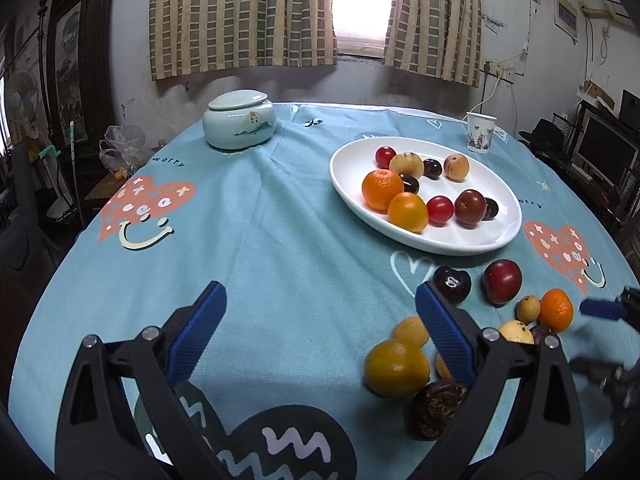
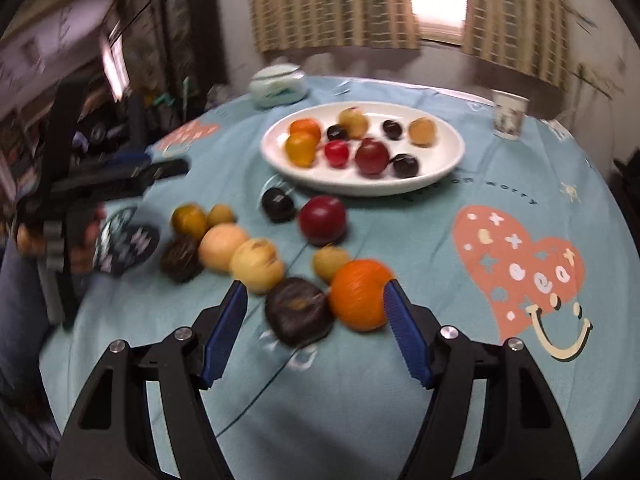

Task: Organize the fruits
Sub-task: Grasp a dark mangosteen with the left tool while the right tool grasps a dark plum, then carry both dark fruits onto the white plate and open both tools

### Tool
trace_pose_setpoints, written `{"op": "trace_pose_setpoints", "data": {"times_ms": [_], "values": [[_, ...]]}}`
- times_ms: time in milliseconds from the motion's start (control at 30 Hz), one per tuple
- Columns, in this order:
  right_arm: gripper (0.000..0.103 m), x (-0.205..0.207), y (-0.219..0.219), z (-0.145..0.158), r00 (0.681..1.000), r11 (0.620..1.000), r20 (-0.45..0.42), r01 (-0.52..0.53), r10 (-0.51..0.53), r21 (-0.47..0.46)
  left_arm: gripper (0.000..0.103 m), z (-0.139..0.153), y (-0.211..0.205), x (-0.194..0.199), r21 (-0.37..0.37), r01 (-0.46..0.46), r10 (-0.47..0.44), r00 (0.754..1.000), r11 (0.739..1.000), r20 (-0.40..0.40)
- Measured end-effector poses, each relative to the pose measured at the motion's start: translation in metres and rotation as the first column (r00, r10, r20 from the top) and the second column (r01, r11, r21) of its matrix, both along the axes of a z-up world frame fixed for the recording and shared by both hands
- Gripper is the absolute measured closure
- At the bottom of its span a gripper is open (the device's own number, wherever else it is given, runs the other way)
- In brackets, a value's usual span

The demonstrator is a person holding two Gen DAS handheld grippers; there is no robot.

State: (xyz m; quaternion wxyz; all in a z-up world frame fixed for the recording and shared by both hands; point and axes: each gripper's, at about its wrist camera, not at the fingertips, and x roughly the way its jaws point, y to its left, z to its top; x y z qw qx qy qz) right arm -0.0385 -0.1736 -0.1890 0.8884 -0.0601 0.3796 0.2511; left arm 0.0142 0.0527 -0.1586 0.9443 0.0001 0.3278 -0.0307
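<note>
Right tool point(image 2: 316, 322) jaws apart, empty, lined up on round orange tangerine point(image 2: 360, 294) for pickup. Left tool point(image 1: 320, 334) open, idle. White oval plate point(image 2: 452, 160) collects sorted fruit.

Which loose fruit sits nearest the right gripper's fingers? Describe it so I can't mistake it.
Start at the white oval plate, then follow the loose fruit on the blue tablecloth toward the right gripper. Against its right finger lies the mandarin: the only bright orange fruit off the plate.
</note>
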Motion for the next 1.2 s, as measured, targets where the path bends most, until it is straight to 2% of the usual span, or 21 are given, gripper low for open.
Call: {"op": "trace_pose_setpoints", "data": {"times_ms": [133, 267, 300, 400, 467, 600, 667, 833, 1000, 1033, 1133, 1167, 1200], "values": [[0.032, -0.002, 0.014, -0.013, 0.999, 0.998, -0.049, -0.021, 0.018, -0.058, 0.006, 0.004, 0.001, -0.002, -0.010, 0.005, -0.005, 1.000, 1.000, 0.011], [0.033, 0.000, 0.020, -0.018, 0.998, 0.999, -0.065, -0.012, 0.009, -0.048, 0.005, 0.008, 0.004, -0.003, -0.030, 0.005, -0.004, 1.000, 1.000, 0.012], [0.040, 0.005, 0.022, -0.021, 0.997, 0.999, -0.073, -0.007, 0.004, -0.044, 0.005, 0.009, 0.005, -0.003, -0.035, 0.009, -0.008, 1.000, 0.999, 0.013], [0.046, 0.015, 0.028, -0.029, 0.997, 0.997, -0.079, 0.014, -0.020, -0.074, 0.005, 0.011, 0.005, -0.006, -0.040, 0.023, -0.022, 1.000, 0.999, 0.016], [0.056, 0.017, 0.030, -0.033, 0.997, 0.992, -0.064, 0.025, -0.033, -0.121, 0.005, 0.011, 0.005, -0.006, -0.046, 0.026, -0.026, 1.000, 0.999, 0.011], [0.057, 0.010, 0.021, -0.025, 0.998, 0.995, -0.047, 0.032, -0.037, -0.099, 0.005, 0.011, 0.003, -0.014, -0.059, 0.058, -0.060, 0.998, 0.997, -0.028], [0.057, 0.004, 0.013, -0.019, 0.998, 0.996, -0.041, 0.040, -0.043, -0.084, 0.005, 0.014, -0.003, -0.032, -0.075, 0.129, -0.133, 0.990, 0.989, -0.048], [0.057, -0.010, -0.001, -0.013, 0.999, 0.996, -0.035, 0.034, -0.037, -0.080, 0.005, -0.002, -0.040, -0.072, 0.042, 0.262, -0.255, 0.958, 0.964, -0.133], [0.057, -0.019, -0.005, -0.010, 0.999, 0.999, -0.032, 0.027, -0.028, -0.047, 0.007, -0.020, -0.066, -0.071, 0.097, 0.288, -0.266, 0.945, 0.953, -0.192], [0.057, -0.020, -0.005, -0.009, 0.999, 0.999, -0.029, 0.026, -0.027, -0.043, 0.009, -0.023, -0.067, -0.067, 0.097, 0.284, -0.260, 0.944, 0.954, -0.204], [0.057, -0.023, -0.006, -0.007, 0.999, 0.999, -0.027, 0.021, -0.021, -0.032, 0.035, -0.031, -0.067, -0.052, 0.087, 0.264, -0.238, 0.942, 0.961, -0.235], [0.057, -0.023, -0.006, -0.007, 0.999, 0.999, -0.028, 0.022, -0.022, -0.030, 0.063, -0.036, -0.066, -0.046, 0.073, 0.258, -0.231, 0.937, 0.963, -0.261], [0.057, -0.023, -0.006, -0.007, 0.999, 0.999, -0.029, 0.023, -0.024, -0.027, 0.062, -0.039, -0.063, -0.042, 0.059, 0.253, -0.227, 0.932, 0.966, -0.284]]}}
